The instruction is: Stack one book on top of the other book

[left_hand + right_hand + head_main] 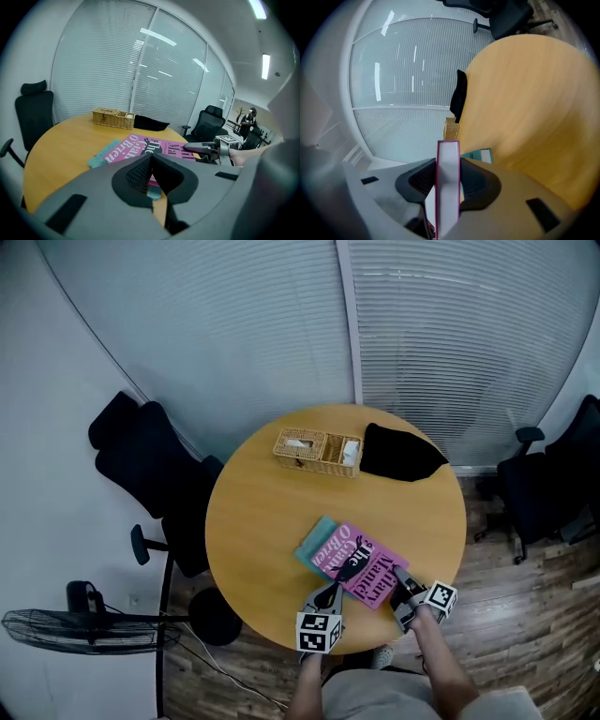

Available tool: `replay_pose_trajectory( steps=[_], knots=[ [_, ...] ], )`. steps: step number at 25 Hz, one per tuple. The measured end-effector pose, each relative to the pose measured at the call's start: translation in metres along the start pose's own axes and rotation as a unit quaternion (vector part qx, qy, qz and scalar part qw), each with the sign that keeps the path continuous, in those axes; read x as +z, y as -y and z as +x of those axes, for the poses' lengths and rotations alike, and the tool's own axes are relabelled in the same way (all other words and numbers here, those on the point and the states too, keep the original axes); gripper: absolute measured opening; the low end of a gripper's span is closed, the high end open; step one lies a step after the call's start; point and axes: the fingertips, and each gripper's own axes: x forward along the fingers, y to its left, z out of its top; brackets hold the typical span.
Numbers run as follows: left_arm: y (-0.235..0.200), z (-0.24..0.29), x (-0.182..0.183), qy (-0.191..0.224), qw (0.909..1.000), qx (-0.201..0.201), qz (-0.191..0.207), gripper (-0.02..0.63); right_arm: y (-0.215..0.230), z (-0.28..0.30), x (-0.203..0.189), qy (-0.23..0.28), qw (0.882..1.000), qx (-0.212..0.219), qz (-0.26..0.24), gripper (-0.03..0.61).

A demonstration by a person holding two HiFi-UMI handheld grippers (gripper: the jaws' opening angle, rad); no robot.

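A pink book (pixel 361 563) lies near the front edge of the round wooden table (pixel 262 512), partly over a teal book (pixel 314 542) that shows at its far left. My right gripper (pixel 400 575) is shut on the pink book's right edge; in the right gripper view its white page edge (pixel 448 178) stands between the pads, with the teal book (pixel 480 154) beyond. My left gripper (pixel 347 571) hovers over the pink book's near edge. In the left gripper view its jaws (pixel 150 158) meet at the tips with nothing gripped, and the pink cover (pixel 140 143) and teal book (pixel 101 157) lie ahead.
A wicker basket (pixel 317 452) and a black cloth (pixel 398 454) sit at the table's far side. Black office chairs stand to the left (pixel 141 460) and right (pixel 544 488). A floor fan (pixel 84 629) stands at lower left. Blinds cover the windows behind.
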Motion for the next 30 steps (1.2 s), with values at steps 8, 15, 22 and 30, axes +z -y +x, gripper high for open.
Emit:
replay_pose_trajectory(
  steps=[8, 15, 22, 30],
  knots=[
    [-0.032, 0.015, -0.019, -0.032, 0.9993, 0.0, -0.02, 0.028, 0.008, 0.043, -0.002, -0.013, 1.0, -0.017, -0.009, 0.152],
    [-0.071, 0.027, -0.02, -0.037, 0.9987, 0.02, -0.027, 0.028, 0.002, 0.077, -0.015, -0.027, 0.999, -0.008, -0.017, 0.152],
    [-0.097, 0.049, -0.011, -0.03, 0.998, 0.036, -0.043, 0.028, 0.012, 0.086, -0.023, -0.042, 0.999, -0.024, -0.015, 0.153],
    [-0.109, 0.073, 0.012, -0.023, 0.9979, 0.043, -0.043, 0.028, 0.018, 0.083, -0.027, -0.078, 0.996, -0.033, -0.024, 0.153]
  ],
)
